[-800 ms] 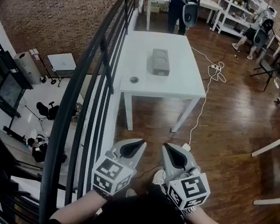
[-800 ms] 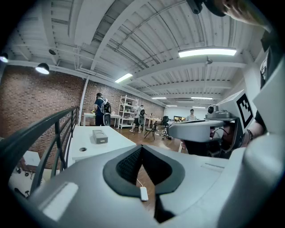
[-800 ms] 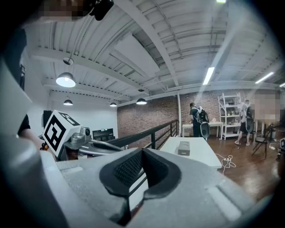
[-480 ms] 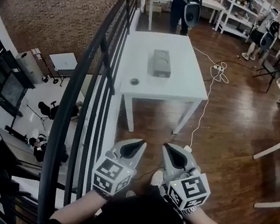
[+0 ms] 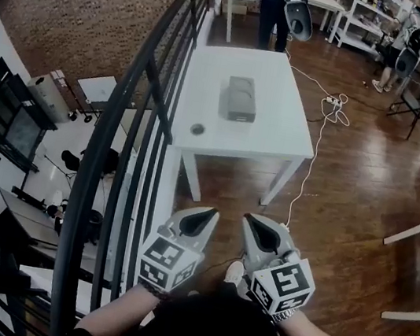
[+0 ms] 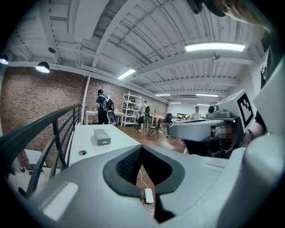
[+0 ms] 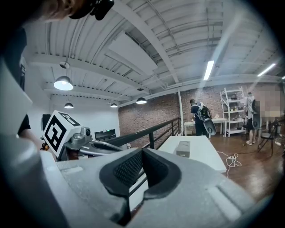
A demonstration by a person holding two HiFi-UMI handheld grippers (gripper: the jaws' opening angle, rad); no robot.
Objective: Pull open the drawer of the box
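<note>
Approach stage, before any contact with the task's object. The grey box (image 5: 238, 99) lies flat near the middle of a white table (image 5: 282, 139), its long axis running away from the person; the near end face appears to carry the drawer (image 5: 239, 115), which looks fully closed. The table stands beside a black railing (image 5: 129, 150) on a wooden floor (image 5: 349, 194), well ahead of the person. The left gripper (image 5: 205, 213) and right gripper (image 5: 253, 222) are held side by side close to the body, above the floor and well short of the table. Each gripper view shows its own jaws clenched tip to tip with nothing between them. A white cable (image 5: 314, 153) trails across the floor past the table's right legs. Judged from this layout, the step in hand is getting within reach. The next move calls for stepping to the table's near edge, parting the jaws of one gripper, and lining them up with the drawer front; the other gripper may need to steady the box.
</note>
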